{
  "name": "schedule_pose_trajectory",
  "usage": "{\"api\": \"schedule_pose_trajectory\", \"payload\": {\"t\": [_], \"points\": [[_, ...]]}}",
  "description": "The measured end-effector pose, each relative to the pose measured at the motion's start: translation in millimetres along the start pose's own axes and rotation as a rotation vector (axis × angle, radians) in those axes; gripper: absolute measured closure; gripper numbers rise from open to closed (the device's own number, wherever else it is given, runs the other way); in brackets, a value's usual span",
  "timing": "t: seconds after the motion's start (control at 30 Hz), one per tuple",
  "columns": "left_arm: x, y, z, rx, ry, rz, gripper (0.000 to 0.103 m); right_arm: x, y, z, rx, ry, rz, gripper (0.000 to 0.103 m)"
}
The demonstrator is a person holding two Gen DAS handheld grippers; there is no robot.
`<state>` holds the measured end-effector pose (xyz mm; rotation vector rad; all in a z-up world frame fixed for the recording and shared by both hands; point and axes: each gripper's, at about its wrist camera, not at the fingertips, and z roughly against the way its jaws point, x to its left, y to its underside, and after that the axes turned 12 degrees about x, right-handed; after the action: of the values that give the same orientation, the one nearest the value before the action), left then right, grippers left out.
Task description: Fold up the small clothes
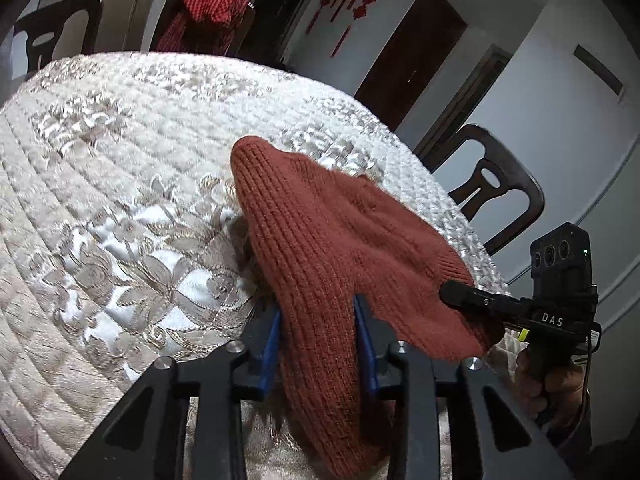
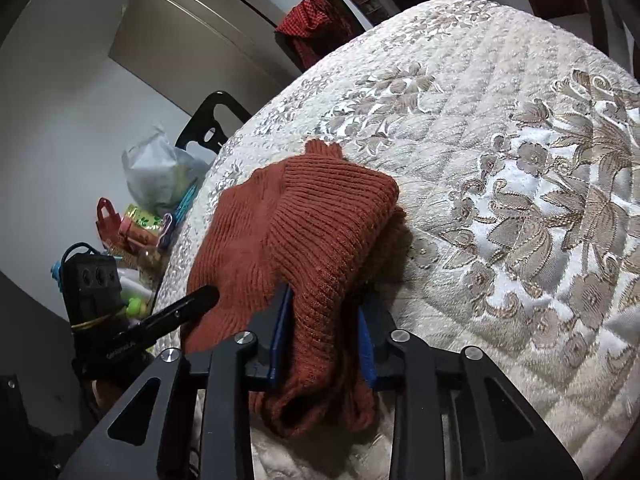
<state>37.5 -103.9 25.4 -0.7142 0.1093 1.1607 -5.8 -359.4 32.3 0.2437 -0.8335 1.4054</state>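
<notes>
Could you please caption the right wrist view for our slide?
Right claw shut on a rust knit garment over a quilted embroidered tablecloth.

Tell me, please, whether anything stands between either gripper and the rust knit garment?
Nothing visible does. The left gripper and the right gripper each already have the rust knit garment bunched between their blue pads on the quilted cloth.

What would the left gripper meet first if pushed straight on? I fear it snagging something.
The rust knit garment already between the left gripper pads; beyond it, probably the quilted table cover.
</notes>
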Motion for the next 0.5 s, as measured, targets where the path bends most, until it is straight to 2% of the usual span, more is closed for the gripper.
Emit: {"api": "schedule_pose_trajectory", "payload": {"t": [0.23, 0.5], "points": [[9.7, -4.2, 22.0, -0.036, 0.000, -0.018, 0.070, 26.6, -7.3, -3.1, -0.005, -0.040, 0.047, 0.075], [56.5, -15.8, 66.3, -0.112, -0.042, 0.013, 0.070, 79.7, -40.5, -47.9, 0.037, -0.092, 0.144, 0.075]]}}
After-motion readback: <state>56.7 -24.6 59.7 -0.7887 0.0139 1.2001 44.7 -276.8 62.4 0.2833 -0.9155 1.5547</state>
